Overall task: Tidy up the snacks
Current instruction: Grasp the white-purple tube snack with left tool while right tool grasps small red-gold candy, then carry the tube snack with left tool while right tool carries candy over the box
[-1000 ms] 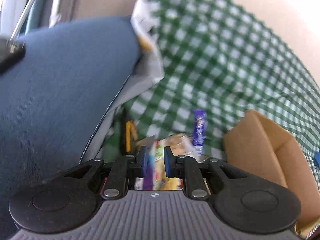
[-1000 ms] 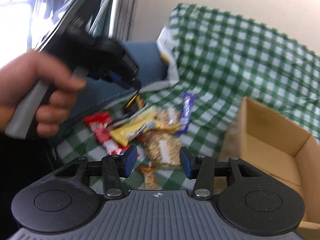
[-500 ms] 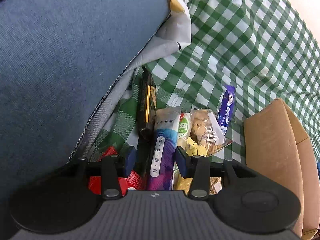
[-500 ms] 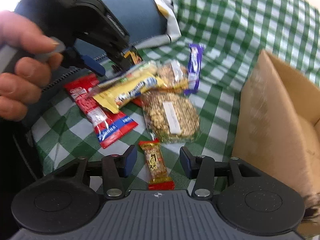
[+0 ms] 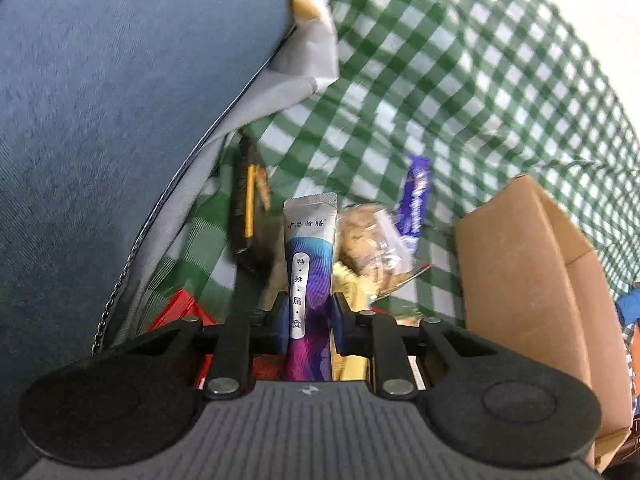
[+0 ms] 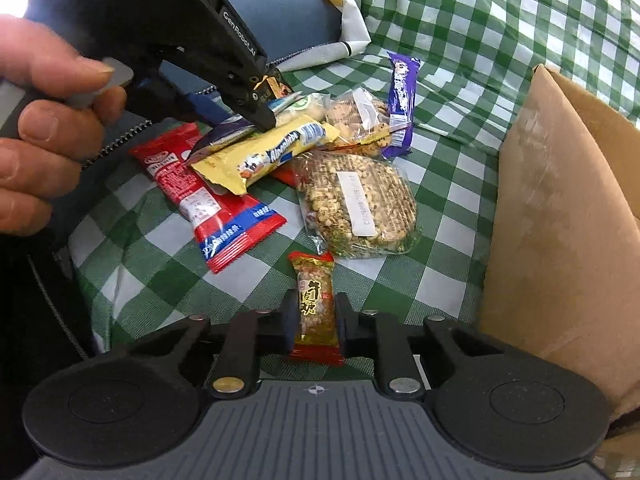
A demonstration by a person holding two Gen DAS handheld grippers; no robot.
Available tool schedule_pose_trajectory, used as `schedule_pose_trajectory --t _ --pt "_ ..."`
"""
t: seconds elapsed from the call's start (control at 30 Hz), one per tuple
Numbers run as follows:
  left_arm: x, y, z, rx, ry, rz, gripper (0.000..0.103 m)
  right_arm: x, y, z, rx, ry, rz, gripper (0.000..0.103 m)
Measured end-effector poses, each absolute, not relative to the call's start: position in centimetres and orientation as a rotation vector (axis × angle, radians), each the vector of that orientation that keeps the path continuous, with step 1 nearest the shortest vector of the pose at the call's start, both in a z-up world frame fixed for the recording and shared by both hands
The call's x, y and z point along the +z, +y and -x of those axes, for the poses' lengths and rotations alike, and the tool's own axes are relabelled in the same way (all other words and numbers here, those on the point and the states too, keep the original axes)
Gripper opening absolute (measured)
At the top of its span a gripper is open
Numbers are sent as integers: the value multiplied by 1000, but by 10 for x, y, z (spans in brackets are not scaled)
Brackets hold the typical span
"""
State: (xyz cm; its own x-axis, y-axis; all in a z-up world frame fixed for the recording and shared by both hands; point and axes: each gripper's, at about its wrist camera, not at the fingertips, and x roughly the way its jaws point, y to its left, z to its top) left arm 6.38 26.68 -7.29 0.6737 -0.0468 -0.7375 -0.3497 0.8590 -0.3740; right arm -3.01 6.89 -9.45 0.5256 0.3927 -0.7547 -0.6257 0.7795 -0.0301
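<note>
Snack packets lie in a heap on the green checked cloth (image 6: 472, 40). My left gripper (image 5: 309, 316) has its jaws closing, and its pads press a silver and purple sachet (image 5: 310, 248) that points away from me. In the right wrist view, the left gripper (image 6: 264, 120) grips that sachet (image 6: 224, 134) at the top of the heap, with a hand (image 6: 36, 108) on its grip. My right gripper (image 6: 316, 320) is shut on a small red and gold packet (image 6: 314, 292) on the cloth. A cardboard box (image 6: 560, 220) stands at the right.
The heap holds a yellow bar (image 6: 276, 150), a red packet (image 6: 200, 196), a clear bag of nut cake (image 6: 356, 200), a cookie bag (image 6: 360, 116) and a purple bar (image 6: 402, 100). A blue cushion (image 5: 100, 120) fills the left side.
The left gripper's jaws went wide over the heap, then closed onto the purple sachet. The right gripper dropped toward the cloth and closed its jaws onto the small red and gold packet.
</note>
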Motion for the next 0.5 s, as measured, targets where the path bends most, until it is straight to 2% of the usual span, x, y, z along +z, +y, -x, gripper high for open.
schedule_pose_trajectory --t 0.5 --pt "-12 226 -45 128 694 415 23 -61 45 43 596 686 227 18"
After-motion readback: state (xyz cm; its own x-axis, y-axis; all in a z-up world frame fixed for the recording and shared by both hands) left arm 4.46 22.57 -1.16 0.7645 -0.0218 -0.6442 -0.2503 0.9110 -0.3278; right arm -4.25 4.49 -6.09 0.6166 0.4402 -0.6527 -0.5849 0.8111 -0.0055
